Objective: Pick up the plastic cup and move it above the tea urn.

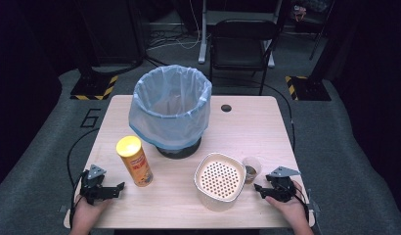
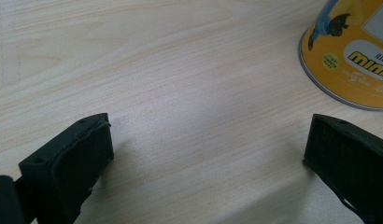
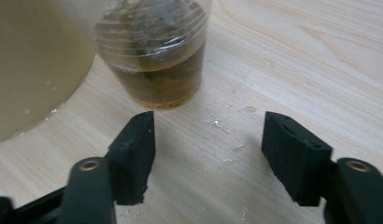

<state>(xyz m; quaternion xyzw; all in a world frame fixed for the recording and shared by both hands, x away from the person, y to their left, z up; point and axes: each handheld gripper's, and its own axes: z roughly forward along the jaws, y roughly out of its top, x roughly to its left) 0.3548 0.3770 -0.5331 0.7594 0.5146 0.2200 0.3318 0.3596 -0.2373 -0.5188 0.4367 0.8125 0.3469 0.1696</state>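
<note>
- plastic cup (image 1: 251, 170) with brownish liquid and soggy stuff in it stands upright on the table (image 1: 286, 142), touching or just beside the white perforated-top container (image 1: 219, 180), on its right side.
- right gripper (image 1: 265, 189) is the near one: cup sits just ahead of it and a bit left of centre in the right gripper view (image 3: 154, 56). Jaws are spread apart, nothing between them.
- so my guess is the next move is a short push forward, nudged left.
- left gripper (image 1: 112, 190) is well apart from the cup, jaws wide and empty, with the yellow snack can (image 1: 134, 160) just ahead on its right.
- bagged trash bin (image 1: 171, 107) sits at the back.
</note>
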